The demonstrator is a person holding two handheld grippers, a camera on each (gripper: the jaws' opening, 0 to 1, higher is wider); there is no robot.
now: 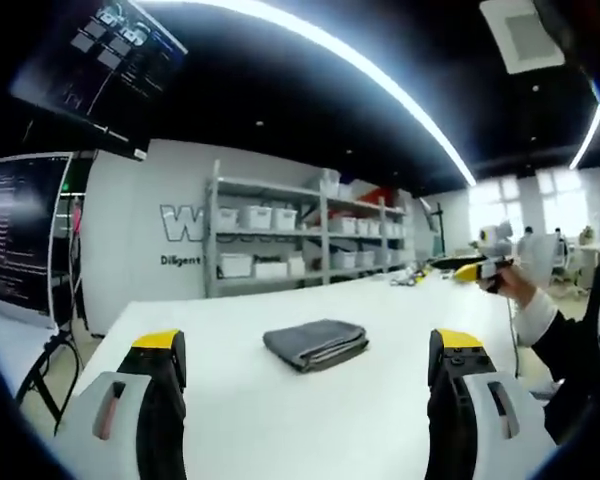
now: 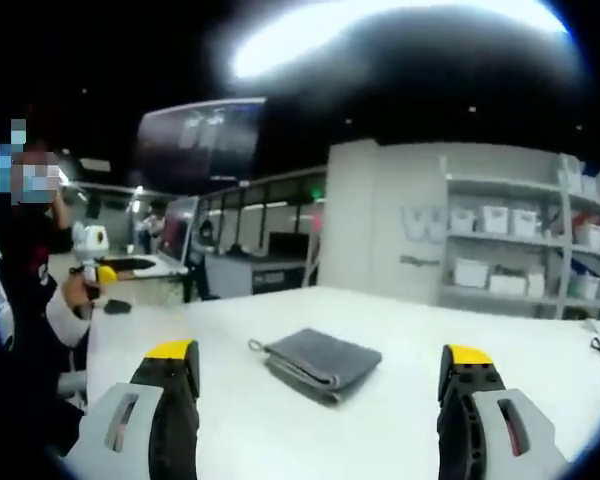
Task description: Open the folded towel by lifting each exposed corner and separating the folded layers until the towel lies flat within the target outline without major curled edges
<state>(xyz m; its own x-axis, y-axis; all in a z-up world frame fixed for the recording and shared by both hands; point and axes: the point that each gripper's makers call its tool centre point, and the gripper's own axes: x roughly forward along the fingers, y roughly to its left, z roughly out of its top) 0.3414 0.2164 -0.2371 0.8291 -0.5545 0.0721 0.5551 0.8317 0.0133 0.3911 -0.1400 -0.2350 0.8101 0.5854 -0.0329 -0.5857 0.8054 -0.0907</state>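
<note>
A grey towel (image 1: pixel 315 343) lies folded in a thick stack on the white table (image 1: pixel 230 420). My left gripper (image 1: pixel 308 350) stands open short of it, one yellow-tipped jaw on each side of the picture, nothing between them. From the right gripper view the towel (image 2: pixel 320 360) shows a small loop at its left corner. My right gripper (image 2: pixel 320 365) is open too, with the towel lying beyond the gap. A hand holds the right gripper (image 1: pixel 477 268) at the table's right edge. The left gripper (image 2: pixel 98 272) shows far left, also in a hand.
Metal shelves (image 1: pixel 280 235) with white bins line the back wall. Dark monitors (image 1: pixel 20 230) stand left of the table. The person's dark sleeve (image 1: pixel 570 350) is at the right. Small items (image 1: pixel 408 281) lie at the far table end.
</note>
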